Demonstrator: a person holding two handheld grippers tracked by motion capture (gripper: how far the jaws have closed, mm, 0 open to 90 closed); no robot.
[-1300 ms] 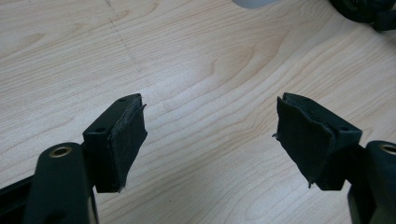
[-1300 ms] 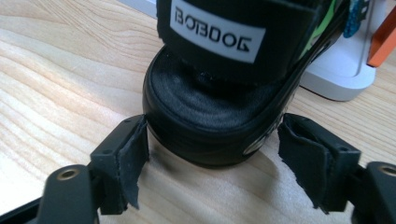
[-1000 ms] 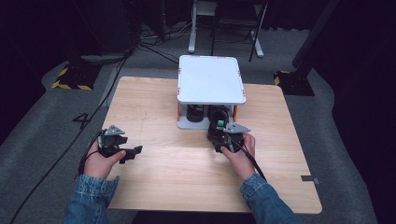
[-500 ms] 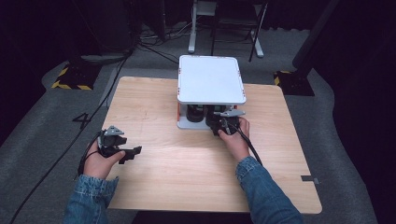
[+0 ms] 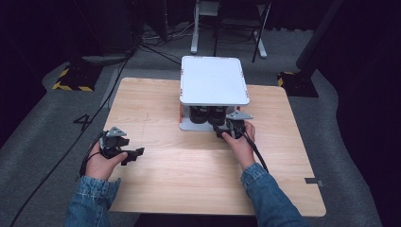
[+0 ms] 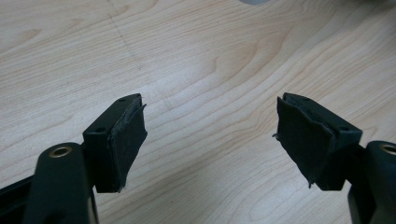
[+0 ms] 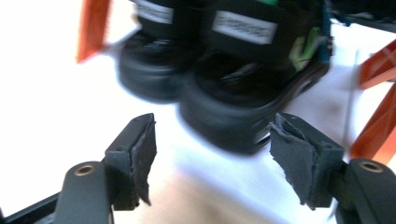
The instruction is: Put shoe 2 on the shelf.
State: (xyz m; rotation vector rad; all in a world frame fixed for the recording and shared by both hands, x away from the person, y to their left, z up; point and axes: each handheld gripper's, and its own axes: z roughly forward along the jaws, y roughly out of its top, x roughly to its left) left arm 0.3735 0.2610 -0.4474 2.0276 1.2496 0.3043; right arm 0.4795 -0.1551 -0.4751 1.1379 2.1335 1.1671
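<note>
Since a second ago my right gripper (image 5: pixel 221 133) reaches the black shoes (image 7: pixel 224 93) under the white shelf (image 5: pixel 213 80). Its fingers (image 7: pixel 140 154), just narrowing, gape empty; nothing grasped yet. Left gripper (image 5: pixel 137 153) idles, fingers apart.

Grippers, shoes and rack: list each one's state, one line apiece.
Left gripper: open, empty, over bare table.
Right gripper: open, empty, jaws have just been closing, aimed at the nearer shoe.
Black shoes: side by side on the rack's lower shelf.
White rack: upright, top bare.
</note>
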